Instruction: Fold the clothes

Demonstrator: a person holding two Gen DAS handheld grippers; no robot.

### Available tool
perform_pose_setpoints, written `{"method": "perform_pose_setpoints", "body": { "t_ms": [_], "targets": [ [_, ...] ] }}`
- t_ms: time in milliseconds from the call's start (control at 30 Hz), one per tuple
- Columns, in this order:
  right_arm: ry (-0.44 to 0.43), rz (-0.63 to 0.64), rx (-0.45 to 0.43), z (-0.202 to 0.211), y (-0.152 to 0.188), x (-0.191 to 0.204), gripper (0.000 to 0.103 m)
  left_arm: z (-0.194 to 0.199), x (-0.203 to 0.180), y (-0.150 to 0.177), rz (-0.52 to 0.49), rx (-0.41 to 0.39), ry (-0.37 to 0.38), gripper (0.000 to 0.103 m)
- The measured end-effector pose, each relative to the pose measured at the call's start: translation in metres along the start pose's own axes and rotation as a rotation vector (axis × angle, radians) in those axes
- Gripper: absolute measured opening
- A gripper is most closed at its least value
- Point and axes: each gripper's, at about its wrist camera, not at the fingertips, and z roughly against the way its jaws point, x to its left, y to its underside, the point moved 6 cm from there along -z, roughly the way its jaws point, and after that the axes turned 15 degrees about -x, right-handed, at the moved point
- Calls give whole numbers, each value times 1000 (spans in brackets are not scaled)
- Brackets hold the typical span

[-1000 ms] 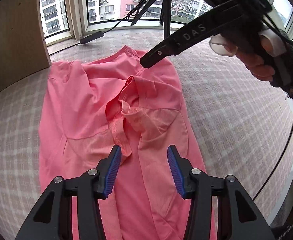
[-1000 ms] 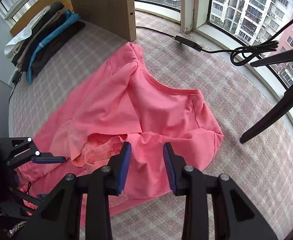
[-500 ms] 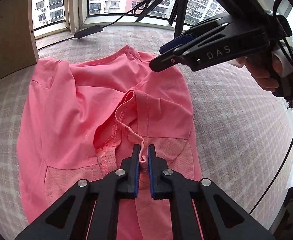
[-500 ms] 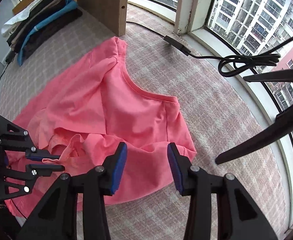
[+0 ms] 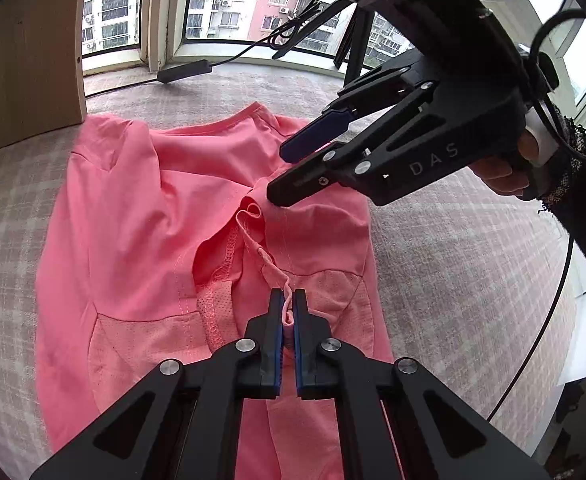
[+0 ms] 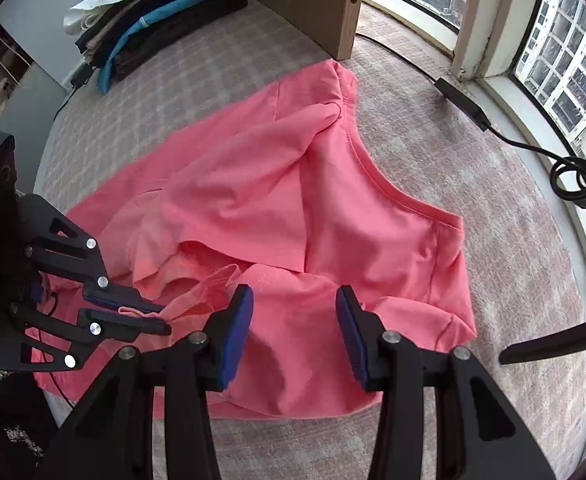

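Pink shirt (image 5: 141,216) is spread rumpled on the checked bed cover (image 5: 453,248) by the window. Its thin hem edge is pinched tight by the left tool (image 5: 288,312). The right tool (image 6: 293,320) is held open, hovering over the fabric.

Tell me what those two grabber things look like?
Both are black plastic frames with triangle cut-outs and silver bolts. Each finger has a blue ridged pad. The right gripper shows grey letters "DAS" on its side, and a black cable hangs by it. The hand holding it wears a dark speckled sleeve.
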Motion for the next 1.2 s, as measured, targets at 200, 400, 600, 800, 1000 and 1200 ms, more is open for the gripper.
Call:
{"method": "perform_pose_setpoints", "body": {
  "t_ms": [200,400,600,800,1000,1200],
  "targets": [
    [-70,-111,24,-2,7,13,43,-3,-3,6,-18,16,1,3],
    [22,-128,18,-18,10,5,6,0,-8,4,-30,12,16,3],
    [24,-133,-130,14,-8,12,6,16,-6,-3,-6,-33,27,3],
    [59,-105,-105,-11,-32,13,7,13,16,5,15,-17,-41,3],
    [148,-227,-207,27,-32,-17,37,12,31,15,53,-1,-58,3],
    [355,-393,-326,90,26,-53,37,24,36,13,49,38,-88,19]
  ]
}}
